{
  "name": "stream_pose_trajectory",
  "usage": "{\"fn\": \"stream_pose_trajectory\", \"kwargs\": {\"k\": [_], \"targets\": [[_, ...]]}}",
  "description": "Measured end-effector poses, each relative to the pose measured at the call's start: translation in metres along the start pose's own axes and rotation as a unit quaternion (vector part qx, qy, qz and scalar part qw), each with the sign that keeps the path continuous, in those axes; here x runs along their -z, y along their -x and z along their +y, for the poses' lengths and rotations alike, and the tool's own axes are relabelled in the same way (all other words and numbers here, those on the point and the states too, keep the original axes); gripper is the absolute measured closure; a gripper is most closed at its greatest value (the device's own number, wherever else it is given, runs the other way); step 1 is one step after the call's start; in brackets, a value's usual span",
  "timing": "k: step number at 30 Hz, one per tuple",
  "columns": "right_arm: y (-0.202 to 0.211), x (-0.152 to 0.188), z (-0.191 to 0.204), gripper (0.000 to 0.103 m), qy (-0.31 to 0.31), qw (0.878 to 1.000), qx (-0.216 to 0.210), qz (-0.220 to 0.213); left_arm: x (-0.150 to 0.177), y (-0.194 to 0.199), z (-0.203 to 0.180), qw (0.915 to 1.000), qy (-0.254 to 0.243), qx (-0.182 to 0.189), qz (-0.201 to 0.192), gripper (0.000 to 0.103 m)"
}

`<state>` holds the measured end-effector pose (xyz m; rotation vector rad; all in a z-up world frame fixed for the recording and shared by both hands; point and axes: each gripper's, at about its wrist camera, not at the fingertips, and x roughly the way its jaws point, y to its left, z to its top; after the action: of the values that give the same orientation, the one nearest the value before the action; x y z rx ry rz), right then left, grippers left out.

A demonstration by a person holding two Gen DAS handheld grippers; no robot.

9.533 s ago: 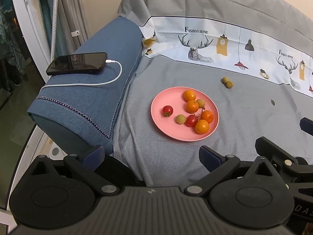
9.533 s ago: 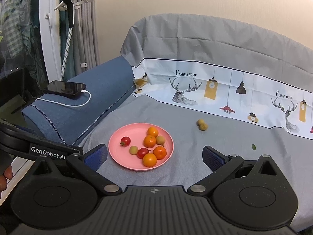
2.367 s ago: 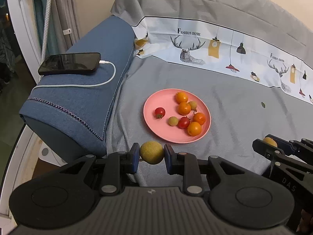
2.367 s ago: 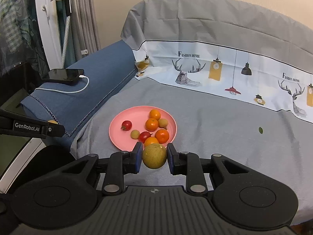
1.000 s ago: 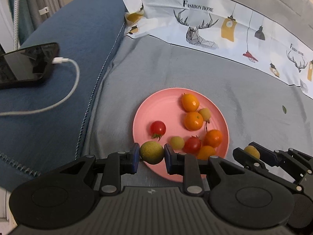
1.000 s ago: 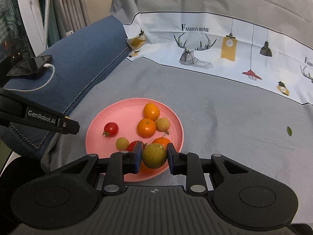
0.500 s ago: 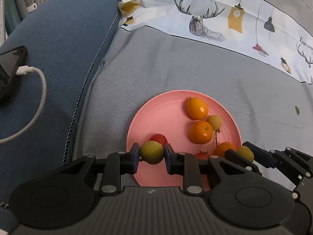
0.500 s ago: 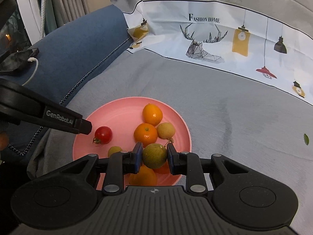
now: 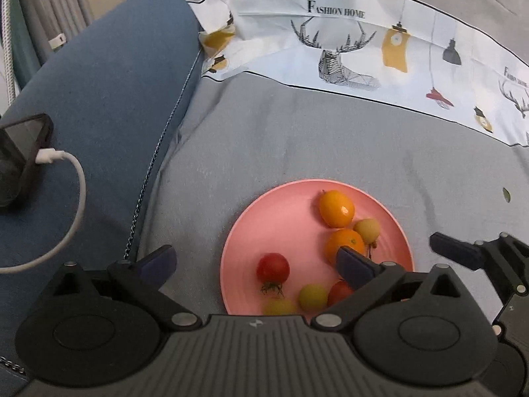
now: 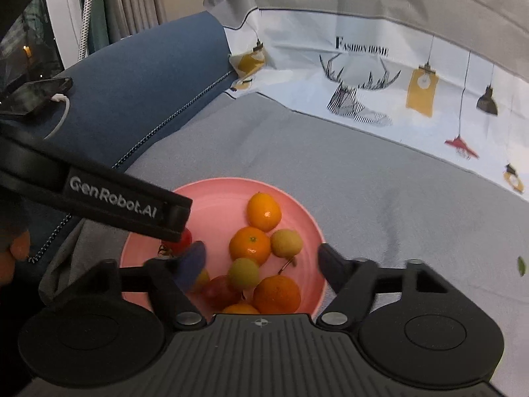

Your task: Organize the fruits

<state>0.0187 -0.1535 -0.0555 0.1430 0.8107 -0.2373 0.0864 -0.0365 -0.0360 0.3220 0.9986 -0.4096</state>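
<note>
A pink plate [image 9: 284,218] [image 10: 215,198] on the grey cover holds several oranges, red tomatoes and yellow-green fruits. My left gripper [image 9: 254,259] hangs over the plate's near left part with its jaws opening and nothing pressed between them. Under it a blurred yellow-green fruit [image 9: 281,306] lies by the near rim, beside a red tomato [image 9: 272,268]. My right gripper [image 10: 261,261] is over the plate's near side, its jaws also opening. A green-yellow fruit [image 10: 244,273] sits loose below it among the oranges [image 10: 249,244]. The left gripper's finger [image 10: 99,195] crosses the right wrist view.
A phone [image 9: 20,155] with a white cable [image 9: 72,198] lies on the blue armrest [image 9: 109,99] at left. The printed cover rises behind the plate. A small green leaf [image 9: 506,194] lies on the grey cover at right. A person's fingertip [image 10: 16,251] shows at the left edge.
Both grippers were shut on a yellow-green fruit each. Now both have opened and the two fruits have dropped onto the plate.
</note>
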Motion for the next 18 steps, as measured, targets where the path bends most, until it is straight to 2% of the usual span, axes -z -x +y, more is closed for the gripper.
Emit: {"fn": "stream_pose_trajectory", "kwargs": {"k": [9, 15, 18], "targets": [[0.041, 0.02, 0.002, 0.004, -0.031, 0.999, 0.03, 0.012, 0.018, 0.028, 0.004, 0.9999, 0.004, -0.008, 0.01, 0.0], [0.074, 0.035, 0.008, 0.001, -0.056, 0.997, 0.06, 0.014, 0.043, 0.062, 0.005, 0.9998, 0.011, -0.018, 0.002, 0.0], [0.091, 0.042, 0.012, 0.001, -0.066, 0.995, 0.075, 0.007, 0.055, 0.08, 0.004, 0.9991, 0.022, -0.037, 0.002, 0.0]]}}
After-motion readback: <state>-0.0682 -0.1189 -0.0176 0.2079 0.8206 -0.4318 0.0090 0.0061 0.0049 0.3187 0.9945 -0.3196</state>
